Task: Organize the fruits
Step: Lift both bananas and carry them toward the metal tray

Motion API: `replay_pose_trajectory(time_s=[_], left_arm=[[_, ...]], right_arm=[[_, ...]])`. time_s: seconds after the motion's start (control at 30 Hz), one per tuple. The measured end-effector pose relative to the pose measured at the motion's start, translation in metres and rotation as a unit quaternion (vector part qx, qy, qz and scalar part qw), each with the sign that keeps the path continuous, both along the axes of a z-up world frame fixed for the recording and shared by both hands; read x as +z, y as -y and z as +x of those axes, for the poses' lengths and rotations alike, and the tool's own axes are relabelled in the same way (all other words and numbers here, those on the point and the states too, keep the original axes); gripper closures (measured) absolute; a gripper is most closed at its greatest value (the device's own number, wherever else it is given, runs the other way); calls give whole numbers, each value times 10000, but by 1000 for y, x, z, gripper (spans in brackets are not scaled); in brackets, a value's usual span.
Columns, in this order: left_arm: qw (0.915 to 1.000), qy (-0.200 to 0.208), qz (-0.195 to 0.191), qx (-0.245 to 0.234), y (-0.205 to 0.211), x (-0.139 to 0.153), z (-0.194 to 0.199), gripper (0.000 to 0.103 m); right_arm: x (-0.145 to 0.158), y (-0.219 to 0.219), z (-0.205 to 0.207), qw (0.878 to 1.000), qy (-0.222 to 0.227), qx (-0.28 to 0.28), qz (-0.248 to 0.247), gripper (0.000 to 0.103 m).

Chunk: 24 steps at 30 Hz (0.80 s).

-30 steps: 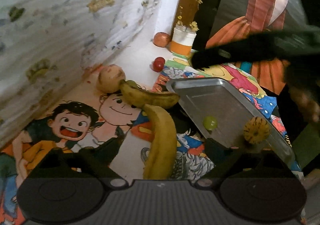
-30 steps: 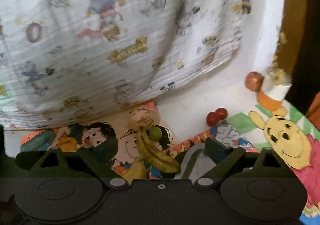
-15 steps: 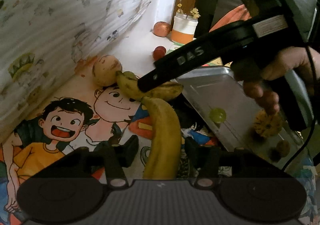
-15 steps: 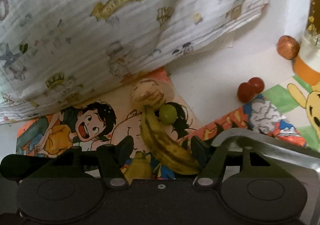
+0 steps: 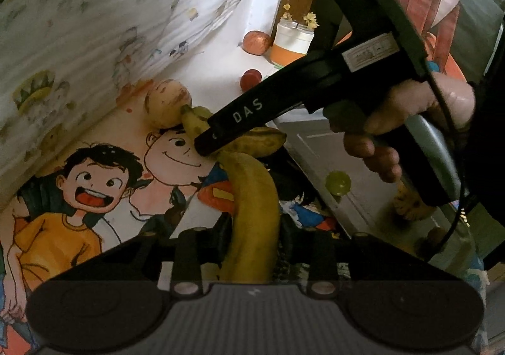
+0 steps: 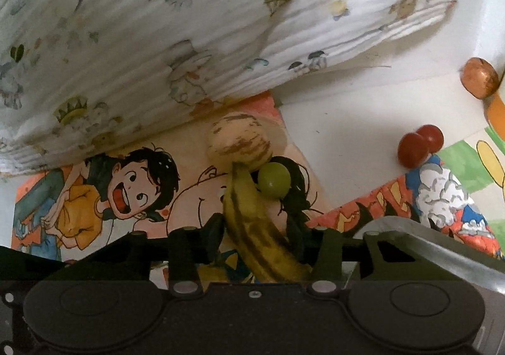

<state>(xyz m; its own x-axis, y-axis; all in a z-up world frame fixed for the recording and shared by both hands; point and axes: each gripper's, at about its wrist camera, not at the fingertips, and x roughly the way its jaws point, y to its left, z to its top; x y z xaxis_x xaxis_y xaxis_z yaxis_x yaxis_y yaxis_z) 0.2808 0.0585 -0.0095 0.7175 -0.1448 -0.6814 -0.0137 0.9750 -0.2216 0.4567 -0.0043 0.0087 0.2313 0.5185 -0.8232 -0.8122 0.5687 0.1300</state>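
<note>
My left gripper (image 5: pixel 254 233) has closed on a yellow banana (image 5: pixel 255 213) lying on the cartoon cloth. My right gripper (image 6: pixel 257 232) has closed on a darker, bruised banana (image 6: pixel 252 228), which also shows in the left wrist view (image 5: pixel 255 142) under the right gripper's black finger (image 5: pixel 240 121). A pale striped round fruit (image 6: pixel 238 142) and a green grape (image 6: pixel 274 180) touch that banana's far end. The metal tray (image 5: pixel 363 162) at the right holds a green grape (image 5: pixel 337 183) and a yellow ridged fruit (image 5: pixel 410 206).
Two small red fruits (image 6: pixel 419 145) and a brown round fruit (image 6: pixel 479 82) lie on the white surface near an orange and white jar (image 5: pixel 292 45). A printed white cloth (image 6: pixel 189 39) hangs along the left. A small dark fruit (image 5: pixel 437 233) sits by the tray's near edge.
Both grippers moved forward and lower and their fingers closed in, each around its banana. The right gripper and hand came into the left wrist view over the tray.
</note>
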Motion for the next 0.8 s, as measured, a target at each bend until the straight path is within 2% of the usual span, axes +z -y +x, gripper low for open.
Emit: replay_pose_trajectory(time_s=[0.13, 0.3, 0.6, 0.8], left_arm=[[9998, -48, -205, 56, -4, 1, -4, 68], [9983, -119, -514, 240, -10, 2, -11, 69], [9841, -117, -1479, 980, -29, -4, -31, 69], [9792, 68, -1600, 1247, -29, -7, -45, 69]], right_arm=[[0, -3, -3, 9999, 104, 30, -37, 62], [1, 7, -5, 9996, 70, -234, 158, 64], [8, 36, -21, 9926, -60, -1006, 674, 67], [17, 60, -30, 9818, -286, -1457, 1180, 68]])
